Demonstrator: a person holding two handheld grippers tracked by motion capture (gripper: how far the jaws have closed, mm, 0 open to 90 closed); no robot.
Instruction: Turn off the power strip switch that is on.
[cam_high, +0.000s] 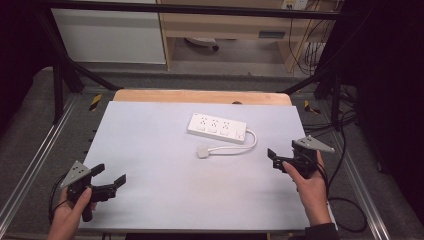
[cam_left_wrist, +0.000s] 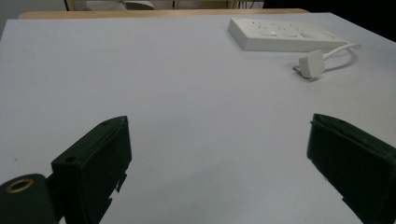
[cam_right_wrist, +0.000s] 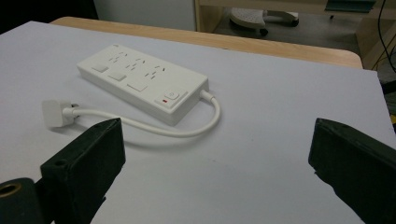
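Both grippers sit wide open and empty: my left gripper (cam_high: 110, 175) at about seven o'clock on the white table (cam_high: 150, 150), my right gripper (cam_high: 278, 157) at about four o'clock. The white power strip (cam_high: 218, 128) lies flat past the centre toward one o'clock, its short cable (cam_high: 240, 146) looping back to the plug (cam_high: 203, 152) near the middle.

My right gripper is nearer. I judge the main risk is the smooth strip sliding away if a jaw nudges it before closing. Pulling the plug alone could drag the strip by its stiff cable.

Nothing stands between jaws and strip. Loose black cables (cam_high: 345, 200) trail off the right edge.
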